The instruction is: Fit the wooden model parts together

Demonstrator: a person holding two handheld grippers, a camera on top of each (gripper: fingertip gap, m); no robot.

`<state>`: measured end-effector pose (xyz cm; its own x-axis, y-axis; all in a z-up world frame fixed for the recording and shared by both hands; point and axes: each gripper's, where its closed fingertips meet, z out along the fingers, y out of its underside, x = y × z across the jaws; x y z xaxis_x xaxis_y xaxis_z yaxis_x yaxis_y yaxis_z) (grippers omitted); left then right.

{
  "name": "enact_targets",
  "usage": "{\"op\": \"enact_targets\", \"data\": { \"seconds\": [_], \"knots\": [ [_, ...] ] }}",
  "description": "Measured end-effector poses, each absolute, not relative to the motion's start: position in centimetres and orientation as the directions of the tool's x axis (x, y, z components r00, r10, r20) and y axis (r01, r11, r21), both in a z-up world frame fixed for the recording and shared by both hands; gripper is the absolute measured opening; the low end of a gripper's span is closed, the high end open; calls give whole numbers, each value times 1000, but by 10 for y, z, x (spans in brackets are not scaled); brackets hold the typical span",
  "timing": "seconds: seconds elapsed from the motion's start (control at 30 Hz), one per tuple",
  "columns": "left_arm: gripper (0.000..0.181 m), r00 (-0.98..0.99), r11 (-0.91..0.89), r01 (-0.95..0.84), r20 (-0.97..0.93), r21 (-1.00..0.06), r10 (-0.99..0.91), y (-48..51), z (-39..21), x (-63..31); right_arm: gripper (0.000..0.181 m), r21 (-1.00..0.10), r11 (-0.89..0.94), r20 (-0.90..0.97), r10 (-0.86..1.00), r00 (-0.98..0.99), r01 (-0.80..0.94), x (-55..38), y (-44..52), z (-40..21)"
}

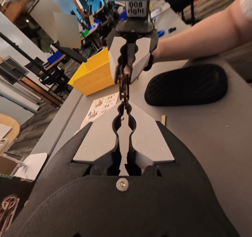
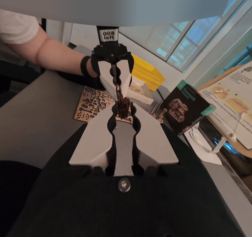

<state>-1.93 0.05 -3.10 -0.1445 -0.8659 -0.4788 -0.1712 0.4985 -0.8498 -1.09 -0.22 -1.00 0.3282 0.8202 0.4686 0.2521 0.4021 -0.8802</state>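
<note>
Left wrist view: I see my left tongs [image 1: 125, 105] clenched on the near end of the dark wooden model assembly [image 1: 123, 88], held in the air above the grey surface [image 1: 190, 128]. The right tongs [image 1: 123, 79] face mine and grip the far end of the same assembly. Beneath it lies a printed instruction sheet [image 1: 100, 107], with a yellow bin [image 1: 92, 76] behind and a black pad [image 1: 186, 84] to the right. Right wrist view: the assembly [image 2: 123, 107] sits between the tips of the right tongs [image 2: 122, 105]; the left tongs [image 2: 119, 92] pinch its far edge. A punched-out wooden parts sheet [image 2: 90, 107] lies flat below, and a dark kit box [image 2: 186, 107] stands nearby.
</note>
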Motion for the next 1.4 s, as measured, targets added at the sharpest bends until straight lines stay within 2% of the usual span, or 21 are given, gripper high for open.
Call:
{"op": "enact_targets", "data": {
  "seconds": [0.13,0.37,0.4,0.47,0.5,0.7,0.8,1.1,1.23,1.4],
  "knots": [
    [1,-163,440,-104,-421,-892,-892,-6,-20,-22,13,-868,435,493,810,318,239,-15,-10,-2],
    [1,-140,473,-92,-459,-876,-877,-2,-20,-23,12,-859,427,506,791,344,283,-17,-8,-1],
    [5,-122,483,-95,-472,-870,-873,1,-20,-23,12,-850,430,520,779,351,304,-18,-7,-3],
    [26,-88,485,-90,-478,-870,-874,3,-15,-23,12,-827,434,550,754,358,357,-18,-3,-7],
    [29,-96,477,-78,-470,-876,-878,0,-12,-24,12,-813,441,569,743,353,380,-19,-3,-9],
    [24,-115,567,-87,-557,-819,-823,-14,-15,-20,13,-744,459,635,713,298,486,-30,-6,-23],
    [15,-147,584,-102,-568,-806,-810,-19,-23,-19,12,-724,451,647,707,286,522,-32,-5,-29],
    [13,-187,564,-106,-541,-819,-820,-21,-23,-22,13,-784,420,578,764,287,457,-36,-8,-29],
    [13,-178,609,-153,-584,-778,-792,-16,-33,-21,13,-731,425,623,736,266,535,-32,-2,-39],
    [8,-180,607,-127,-584,-784,-792,-20,-28,-23,13,-683,426,665,699,263,593,-27,4,-43]
  ]
}}
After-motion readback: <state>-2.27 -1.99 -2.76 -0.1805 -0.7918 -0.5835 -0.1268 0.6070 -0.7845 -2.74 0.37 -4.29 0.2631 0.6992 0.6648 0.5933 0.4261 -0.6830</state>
